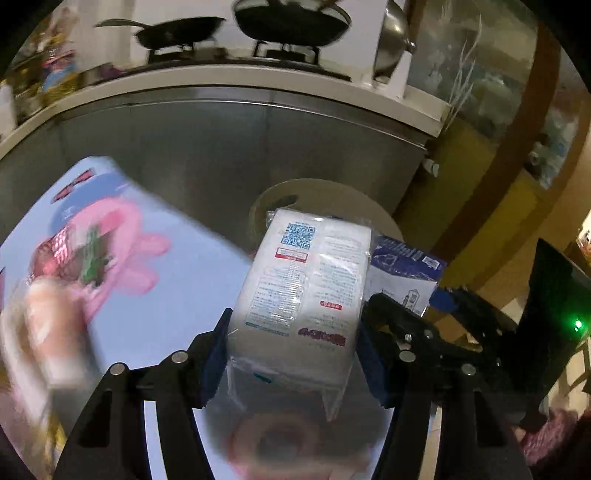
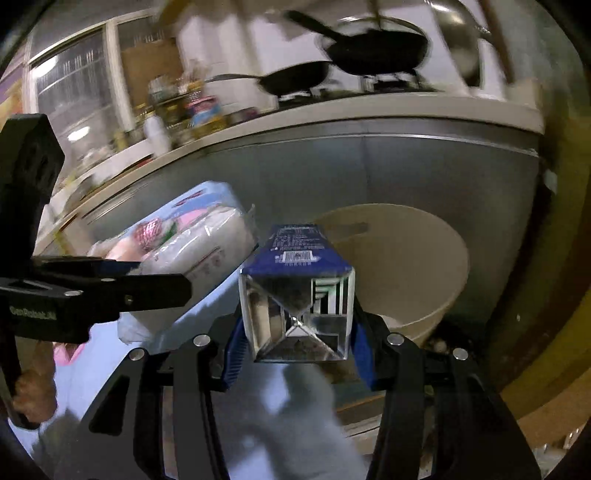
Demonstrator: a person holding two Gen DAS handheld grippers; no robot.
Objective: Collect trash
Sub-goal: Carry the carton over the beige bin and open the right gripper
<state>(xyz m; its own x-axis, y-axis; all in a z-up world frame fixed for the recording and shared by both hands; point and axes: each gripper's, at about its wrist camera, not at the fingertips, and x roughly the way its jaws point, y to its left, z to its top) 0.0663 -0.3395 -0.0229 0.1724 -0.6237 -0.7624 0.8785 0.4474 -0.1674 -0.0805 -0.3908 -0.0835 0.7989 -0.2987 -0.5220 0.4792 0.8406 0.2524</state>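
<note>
My left gripper [image 1: 293, 332] is shut on a white plastic-wrapped pack [image 1: 306, 280] with a QR code and small print, held above the table near a cream bin [image 1: 317, 195]. My right gripper [image 2: 295, 332] is shut on a blue and white carton [image 2: 295, 291], its silver base facing the camera, held just left of the open cream bin [image 2: 406, 258]. The white pack [image 2: 199, 251] and the left gripper [image 2: 110, 284] show at the left of the right wrist view. The carton [image 1: 402, 273] and the right gripper [image 1: 424, 317] show to the right of the pack in the left wrist view.
A light blue tablecloth with a pink cartoon print [image 1: 110, 251] covers the table at the left. Behind stands a steel-fronted kitchen counter [image 1: 240, 140] with two black pans [image 1: 288, 22] on a stove. Bottles and jars [image 2: 184, 110] crowd the counter's left end.
</note>
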